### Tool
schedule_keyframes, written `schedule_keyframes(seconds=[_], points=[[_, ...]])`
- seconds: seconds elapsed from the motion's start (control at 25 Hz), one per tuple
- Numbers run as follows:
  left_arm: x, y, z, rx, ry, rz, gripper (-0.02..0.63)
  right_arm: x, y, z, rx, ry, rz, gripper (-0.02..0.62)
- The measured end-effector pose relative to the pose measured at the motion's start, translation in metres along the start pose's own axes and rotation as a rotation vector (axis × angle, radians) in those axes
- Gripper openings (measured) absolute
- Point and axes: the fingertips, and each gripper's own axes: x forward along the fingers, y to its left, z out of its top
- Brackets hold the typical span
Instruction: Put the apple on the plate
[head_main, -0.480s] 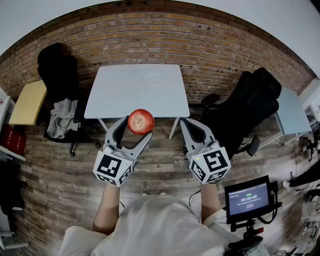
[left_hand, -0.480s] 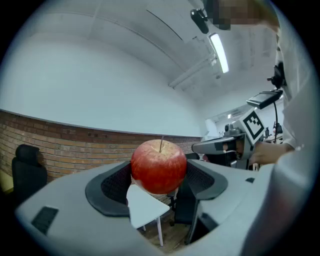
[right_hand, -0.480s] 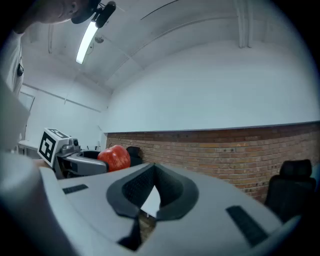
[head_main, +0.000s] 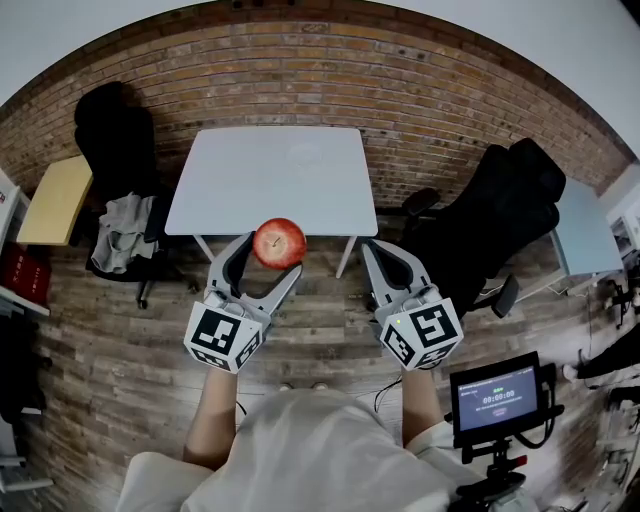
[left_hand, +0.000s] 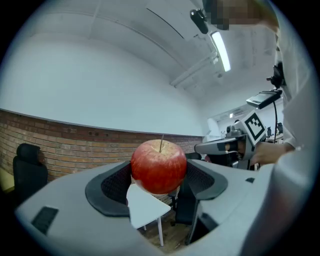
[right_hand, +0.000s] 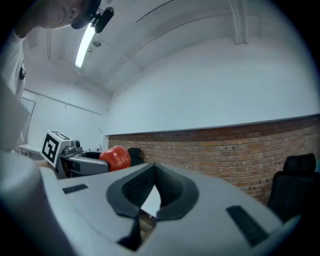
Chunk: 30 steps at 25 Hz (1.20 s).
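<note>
A red apple (head_main: 279, 243) is held in the air, clamped between the dark pads of my left gripper (head_main: 268, 252), in front of the white table (head_main: 230, 190). A faint white plate (head_main: 303, 155) lies on that table, toward its far side. In the left gripper view the apple (left_hand: 159, 167) sits stem-up between the wide-set jaws of the left gripper (left_hand: 159, 176). My right gripper (head_main: 376, 250) hovers beside it on the right, shut with nothing in it. In the right gripper view the right gripper (right_hand: 154, 172) has its pads meeting at the tips, and the apple (right_hand: 115, 156) shows at the left.
Black office chairs stand left (head_main: 115, 140) and right (head_main: 500, 215) of the table, with a grey cloth (head_main: 125, 235) on the left one. A brick wall (head_main: 420, 90) lies behind. A monitor on a stand (head_main: 497, 397) is at the lower right. Wooden floor lies below.
</note>
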Motion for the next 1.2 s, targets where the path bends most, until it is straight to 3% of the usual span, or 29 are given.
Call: schedule_keyframes(seconds=[0.28,0.52,0.88,1.2], points=[[-0.003,-0.014,-0.015,-0.004,0.001,0.020,0.351,-0.014,0.000,-0.015,0.051,0.005,0.055,0.002],[0.034,-0.031,-0.008,-0.019,0.025,0.049,0.351,-0.019,-0.043,-0.008,0.073,0.027,0.086,0.002],[0.048,-0.039,-0.013,-0.035,0.031,0.061,0.351,-0.019,-0.054,-0.015,0.006,0.027,0.097,0.002],[0.071,-0.018,-0.015,-0.098,-0.026,0.065,0.351,0.002,-0.074,-0.022,-0.003,0.031,0.081,0.003]])
